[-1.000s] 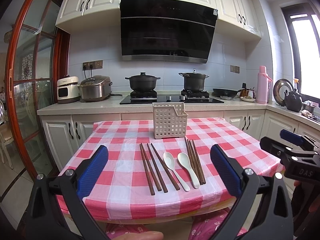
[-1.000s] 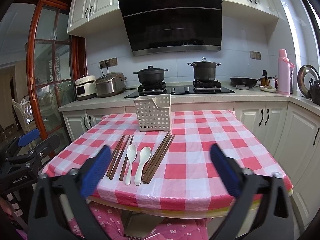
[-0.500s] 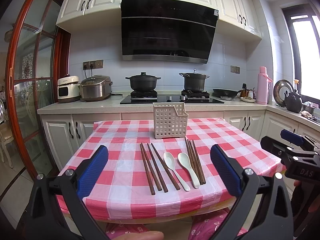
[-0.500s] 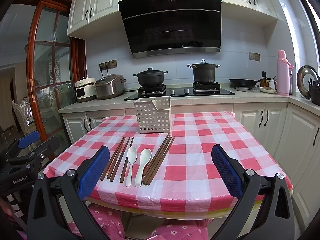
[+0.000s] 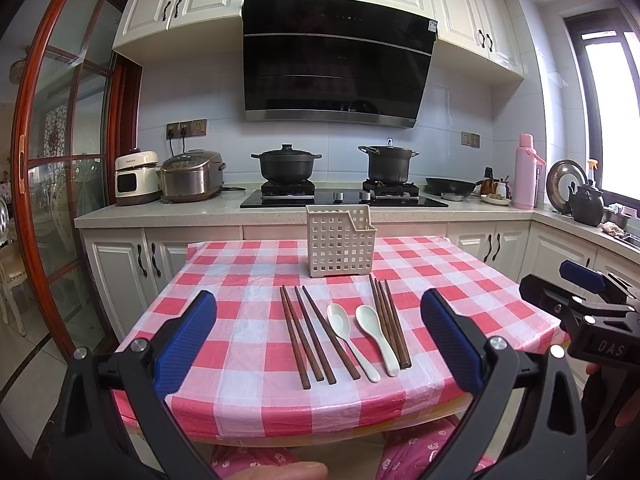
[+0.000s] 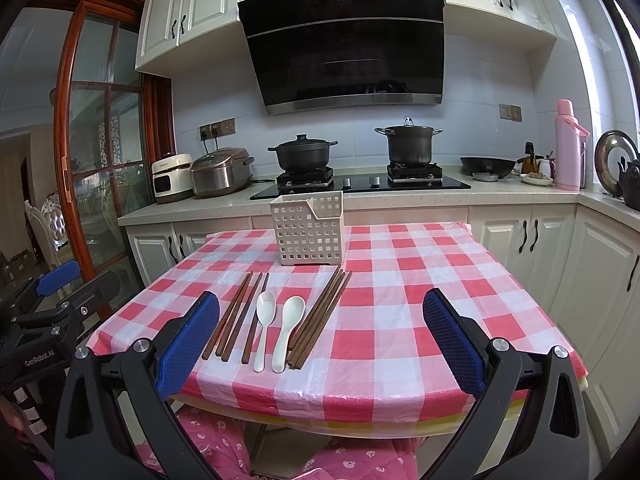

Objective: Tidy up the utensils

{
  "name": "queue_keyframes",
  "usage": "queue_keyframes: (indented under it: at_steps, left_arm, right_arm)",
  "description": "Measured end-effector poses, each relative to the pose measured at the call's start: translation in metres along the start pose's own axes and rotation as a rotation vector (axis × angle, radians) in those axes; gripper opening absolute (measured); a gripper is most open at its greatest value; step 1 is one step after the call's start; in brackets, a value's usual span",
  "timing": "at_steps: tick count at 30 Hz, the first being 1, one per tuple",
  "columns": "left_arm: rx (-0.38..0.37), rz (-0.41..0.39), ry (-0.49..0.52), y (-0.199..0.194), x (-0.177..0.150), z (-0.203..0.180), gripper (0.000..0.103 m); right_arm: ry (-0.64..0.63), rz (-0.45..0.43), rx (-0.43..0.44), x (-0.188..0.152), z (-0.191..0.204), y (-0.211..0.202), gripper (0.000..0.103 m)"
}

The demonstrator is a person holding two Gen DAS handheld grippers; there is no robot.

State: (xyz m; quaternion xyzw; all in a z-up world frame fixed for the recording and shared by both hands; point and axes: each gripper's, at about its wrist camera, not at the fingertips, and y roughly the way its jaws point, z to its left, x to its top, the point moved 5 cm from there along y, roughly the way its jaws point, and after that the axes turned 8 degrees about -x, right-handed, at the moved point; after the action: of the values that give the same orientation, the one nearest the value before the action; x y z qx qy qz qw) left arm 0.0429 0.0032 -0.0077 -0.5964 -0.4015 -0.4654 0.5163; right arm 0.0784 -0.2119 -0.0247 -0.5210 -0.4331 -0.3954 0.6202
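On the red-and-white checked table (image 5: 224, 280) lie three brown chopsticks (image 5: 308, 336), two white spoons (image 5: 348, 332), and several more chopsticks (image 5: 390, 320) to their right. Behind them stands a white perforated utensil basket (image 5: 340, 242). My left gripper (image 5: 318, 296) is open, held short of the table's near edge, with nothing between its blue pads. The right wrist view shows the same row: chopsticks (image 6: 236, 316), spoons (image 6: 276, 324), chopsticks (image 6: 320, 316), basket (image 6: 308, 228). My right gripper (image 6: 321, 296) is also open and empty, back from the table edge.
Behind the table a counter holds a stove with two black pots (image 5: 286, 164), rice cookers (image 5: 192, 176) and a pink flask (image 5: 528, 172). White cabinets (image 6: 528, 240) line the right side, and a glass door (image 5: 60, 160) stands at the left. Pink-clad knees (image 6: 208, 448) show below.
The right wrist view was blurred a second ago and is sharp now, having shifted only slightly. The left gripper and the utensils have not moved.
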Motion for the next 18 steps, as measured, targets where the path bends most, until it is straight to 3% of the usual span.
queue_keyframes:
  at_steps: [18]
  left_arm:
    - [-0.007,-0.001,0.002,-0.0005,-0.0010,-0.0010,0.099]
  right_arm:
    - [0.003,0.006,0.004,-0.0022,0.0012,0.0007,0.096]
